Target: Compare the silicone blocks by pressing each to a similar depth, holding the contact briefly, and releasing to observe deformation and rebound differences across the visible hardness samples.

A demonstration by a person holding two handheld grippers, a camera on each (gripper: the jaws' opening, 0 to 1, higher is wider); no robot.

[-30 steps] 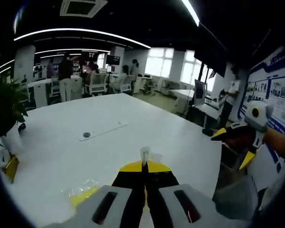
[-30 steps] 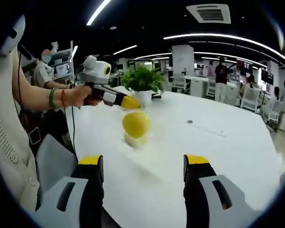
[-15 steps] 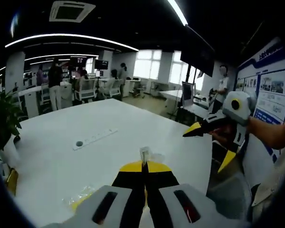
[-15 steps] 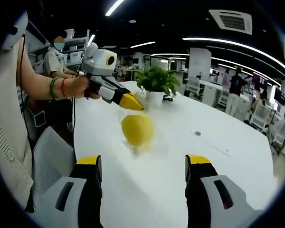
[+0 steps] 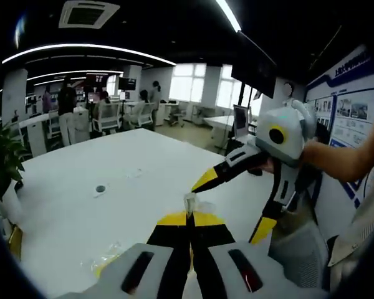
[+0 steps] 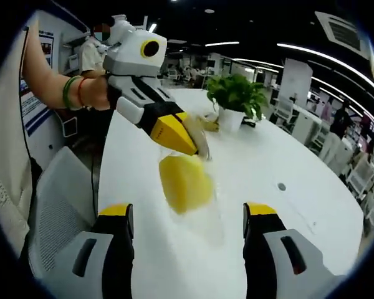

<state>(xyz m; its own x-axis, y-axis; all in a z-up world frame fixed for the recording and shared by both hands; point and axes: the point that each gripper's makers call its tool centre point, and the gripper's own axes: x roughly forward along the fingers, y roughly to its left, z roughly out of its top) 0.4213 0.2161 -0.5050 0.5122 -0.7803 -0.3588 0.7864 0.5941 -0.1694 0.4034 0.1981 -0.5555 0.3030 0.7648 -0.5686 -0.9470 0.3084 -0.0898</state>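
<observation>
The left gripper [image 6: 196, 142], jaws closed on the clear bag's top, dangles the yellow block [image 6: 185, 182] straight ahead between the wide-open, empty right gripper's [image 6: 188, 218] 2 jaws.

My yellow silicone block [image 6: 184, 182] is soft and rounded, inside a clear bag [image 6: 199, 205]. It hangs just above the white surface [image 6: 268, 156], near the potted plant [image 6: 235, 99], held up by the bag's top.

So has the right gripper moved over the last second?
Yes. In the left gripper view the right gripper has swung in from the wall posters over the white table.
</observation>
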